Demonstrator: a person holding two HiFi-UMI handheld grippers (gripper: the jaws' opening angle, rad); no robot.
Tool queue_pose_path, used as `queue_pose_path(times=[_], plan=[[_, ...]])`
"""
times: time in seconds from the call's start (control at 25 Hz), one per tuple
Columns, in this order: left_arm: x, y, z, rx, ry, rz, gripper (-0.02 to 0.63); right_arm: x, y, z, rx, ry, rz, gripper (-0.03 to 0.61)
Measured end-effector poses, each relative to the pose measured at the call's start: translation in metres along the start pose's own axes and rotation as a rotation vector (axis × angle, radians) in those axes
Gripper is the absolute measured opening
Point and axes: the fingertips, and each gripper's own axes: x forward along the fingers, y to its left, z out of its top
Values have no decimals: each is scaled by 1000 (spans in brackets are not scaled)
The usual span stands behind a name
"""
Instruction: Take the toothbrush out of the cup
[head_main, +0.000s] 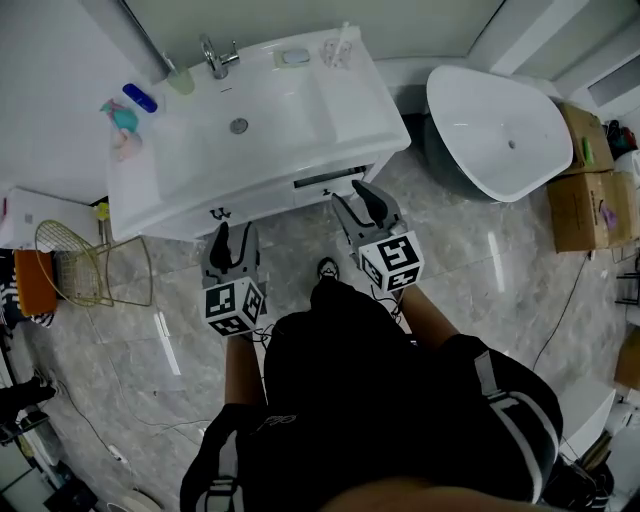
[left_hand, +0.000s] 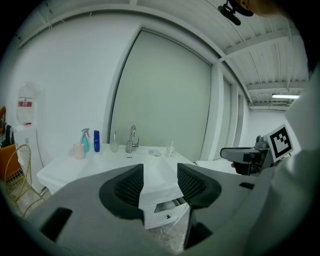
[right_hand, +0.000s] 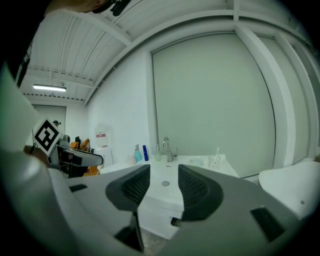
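A clear cup (head_main: 337, 51) with a white toothbrush (head_main: 343, 38) upright in it stands at the back right of the white vanity top (head_main: 350, 110). The same cup (left_hand: 170, 150) shows far off in the left gripper view, and the cup (right_hand: 215, 160) also shows in the right gripper view. My left gripper (head_main: 232, 246) and right gripper (head_main: 363, 204) hang side by side in front of the vanity, well short of the cup. Both the left gripper (left_hand: 160, 183) and the right gripper (right_hand: 164, 187) stand open with nothing between the jaws.
A faucet (head_main: 215, 57), soap dish (head_main: 293, 57), green cup (head_main: 180, 80), blue bottle (head_main: 140, 98) and spray bottle (head_main: 120, 115) sit around the sink. A vanity drawer (head_main: 330, 180) is ajar. A white bathtub (head_main: 500, 130) stands right, a wire basket (head_main: 90, 265) left, cardboard boxes (head_main: 590, 205) far right.
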Motion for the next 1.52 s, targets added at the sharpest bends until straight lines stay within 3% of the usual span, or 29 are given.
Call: queue_pose_path(times=[0.28,0.6,1.0,1.2,1.52], plan=[[56,6,3,-21,67,9,221,45,-51,-4,53,28,-27,170],[125,47,19,-8,90,-12,221,108,-86,-7,69,60,-91,170],[252,113,50,-21,136,-178,209,217,-123,18,48,127,-239,176],[297,112,57,-19,163,-293,210,256,-130,25,70,158,-294,178],[349,86,69,-13,192,-368,210,276,-173,30,101,189,-349,178]])
